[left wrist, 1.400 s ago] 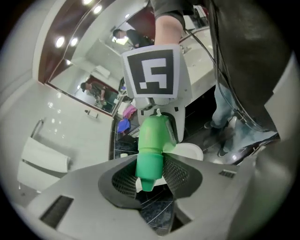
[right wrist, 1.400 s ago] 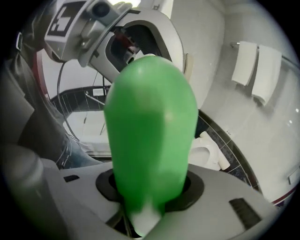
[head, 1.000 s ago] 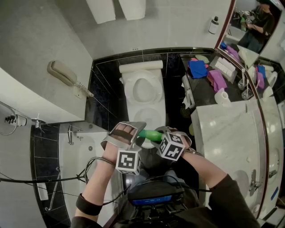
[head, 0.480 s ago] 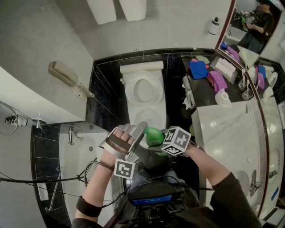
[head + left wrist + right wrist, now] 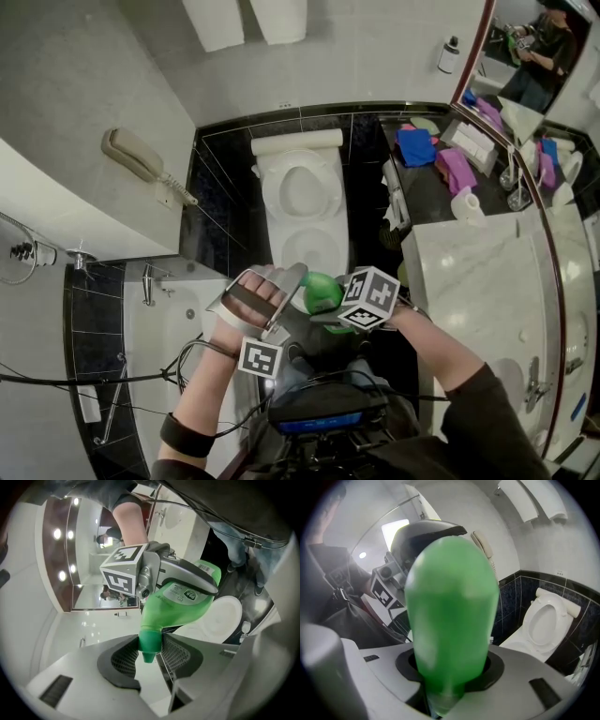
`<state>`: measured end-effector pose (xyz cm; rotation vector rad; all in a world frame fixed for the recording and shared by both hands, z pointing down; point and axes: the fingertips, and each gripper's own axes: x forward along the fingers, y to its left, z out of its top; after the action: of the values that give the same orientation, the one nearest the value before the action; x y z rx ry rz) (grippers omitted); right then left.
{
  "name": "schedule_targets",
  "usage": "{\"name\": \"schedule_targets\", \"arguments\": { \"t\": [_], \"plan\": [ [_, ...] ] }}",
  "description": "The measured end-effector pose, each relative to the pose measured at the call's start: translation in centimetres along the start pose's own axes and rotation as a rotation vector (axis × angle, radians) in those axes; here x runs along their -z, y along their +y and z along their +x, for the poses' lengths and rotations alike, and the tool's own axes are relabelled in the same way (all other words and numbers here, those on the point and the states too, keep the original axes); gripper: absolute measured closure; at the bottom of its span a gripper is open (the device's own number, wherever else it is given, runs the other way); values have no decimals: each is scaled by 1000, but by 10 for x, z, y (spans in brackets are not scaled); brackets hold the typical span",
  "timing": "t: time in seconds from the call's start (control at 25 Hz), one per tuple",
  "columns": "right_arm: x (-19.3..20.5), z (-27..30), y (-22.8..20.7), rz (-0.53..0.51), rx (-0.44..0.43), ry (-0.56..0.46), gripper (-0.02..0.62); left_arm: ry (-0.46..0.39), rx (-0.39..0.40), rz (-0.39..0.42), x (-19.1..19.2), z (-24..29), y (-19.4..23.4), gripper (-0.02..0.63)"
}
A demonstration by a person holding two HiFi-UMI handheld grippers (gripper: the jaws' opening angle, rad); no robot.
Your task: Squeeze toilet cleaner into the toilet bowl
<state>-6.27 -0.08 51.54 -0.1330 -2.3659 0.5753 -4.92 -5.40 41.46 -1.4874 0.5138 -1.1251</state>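
A green toilet cleaner bottle (image 5: 322, 291) hangs below my chest, short of the white toilet (image 5: 281, 220), whose lid stands up. My right gripper (image 5: 330, 300) is shut on the bottle's body, which fills the right gripper view (image 5: 452, 620). In the left gripper view the bottle (image 5: 183, 599) points its green cap (image 5: 150, 641) down between the dark pads. My left gripper (image 5: 150, 648) is closing, and both pads touch the cap's sides. In the head view the left gripper (image 5: 292, 284) reaches in from the left.
A wall phone (image 5: 141, 159) hangs at the left and a bathtub (image 5: 178, 323) lies below it. At the right stands a marble counter (image 5: 478, 272) with a paper roll (image 5: 467, 202), a blue cloth (image 5: 415, 145) and a purple cloth (image 5: 457, 167).
The bottle lay across between the grippers; it has turned its base toward the head camera. The right gripper's cube rotated with it. The left gripper dropped slightly and came in at the cap.
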Motion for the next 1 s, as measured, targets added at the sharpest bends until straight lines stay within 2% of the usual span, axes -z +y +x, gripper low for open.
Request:
{"name": "schedule_targets", "arguments": {
  "t": [0.16,0.36,0.52,0.72,0.84,1.0],
  "plan": [
    [10,-2,-18,-94,164,99,413,-6,131,-106,-1,0,-16,451],
    [28,-3,-46,-239,372,194,413,-21,385,-283,-7,-2,-36,453],
    [33,-4,-56,-332,477,222,413,3,540,-294,-2,-2,-57,453],
    [32,-10,-62,-408,559,240,413,-6,614,-372,-7,-4,-64,453],
    [34,-10,-63,-435,571,257,413,-10,658,-414,-11,-5,-69,453],
    [39,-6,-62,-408,550,256,413,10,652,-372,-7,-3,-72,453]
  ]
}}
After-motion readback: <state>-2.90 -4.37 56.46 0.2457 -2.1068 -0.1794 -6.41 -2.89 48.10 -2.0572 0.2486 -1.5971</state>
